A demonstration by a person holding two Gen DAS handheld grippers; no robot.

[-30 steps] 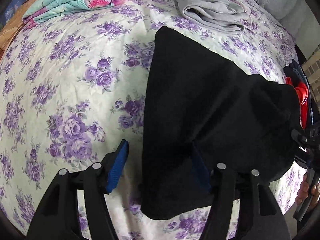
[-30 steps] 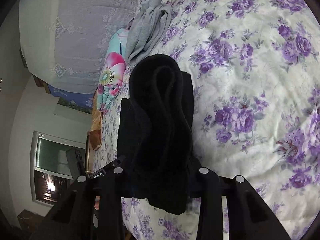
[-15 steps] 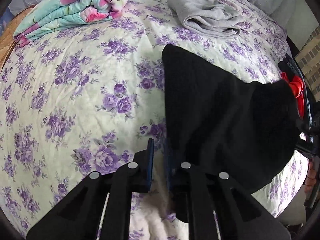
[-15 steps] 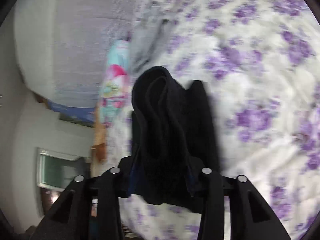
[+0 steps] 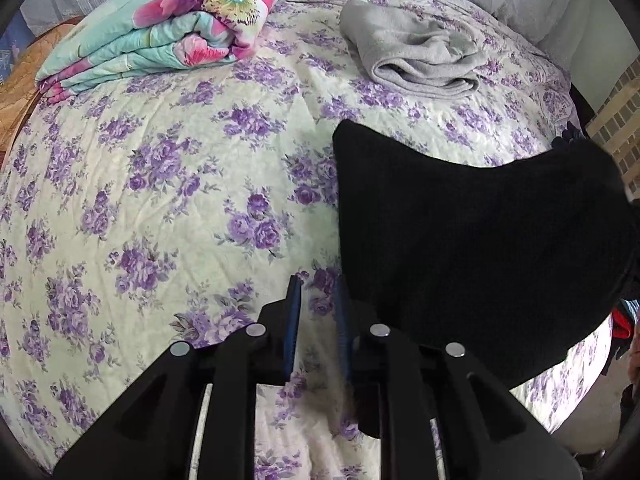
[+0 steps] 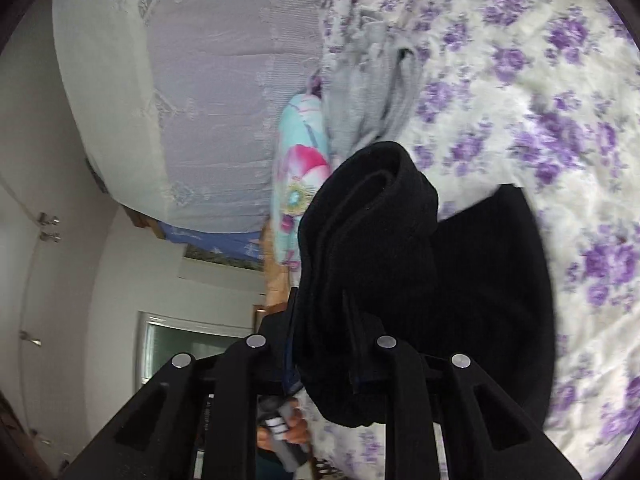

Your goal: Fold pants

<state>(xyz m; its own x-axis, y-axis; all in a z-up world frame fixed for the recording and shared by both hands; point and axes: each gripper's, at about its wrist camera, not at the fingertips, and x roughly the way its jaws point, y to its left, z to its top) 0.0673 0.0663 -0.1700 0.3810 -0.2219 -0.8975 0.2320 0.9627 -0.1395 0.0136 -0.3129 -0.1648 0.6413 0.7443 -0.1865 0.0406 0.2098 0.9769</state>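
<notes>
The black pants (image 5: 472, 240) are folded over and lifted at their right end, their far corner resting on the floral bedspread (image 5: 160, 200). My left gripper (image 5: 316, 304) sits just left of the pants' near edge, its blue pads nearly together with nothing between them. My right gripper (image 6: 320, 344) is shut on a thick bunched fold of the black pants (image 6: 368, 248) and holds it above the bed.
A folded grey garment (image 5: 416, 56) lies at the far side of the bed, also seen in the right wrist view (image 6: 368, 92). A folded teal and pink floral quilt (image 5: 160, 28) lies at the far left. The bed edge runs along the right.
My left gripper let go of the pants' near edge, closed, and drew back to the left. The right gripper lifted and tilted with the bunched fold still in it.
</notes>
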